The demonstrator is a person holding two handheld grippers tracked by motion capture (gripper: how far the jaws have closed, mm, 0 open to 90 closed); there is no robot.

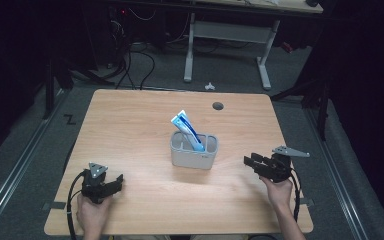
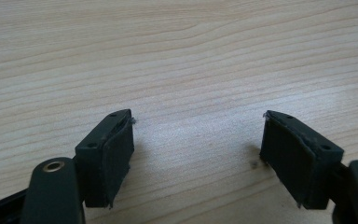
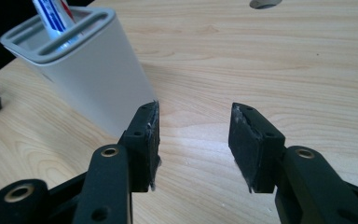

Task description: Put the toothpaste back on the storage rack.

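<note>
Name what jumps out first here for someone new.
A blue-and-white tube leans out of a pale grey slotted holder at the middle of the wooden table. At the near edge, the left gripper and right gripper flank it, both open and empty.

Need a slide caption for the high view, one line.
Toothpaste tube leaning in a grey holder mid-table; both grippers open.

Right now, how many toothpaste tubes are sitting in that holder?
1: a blue and white toothpaste tube leans in the grey holder at the table's middle. Anything lower inside the holder would be hidden.
</note>
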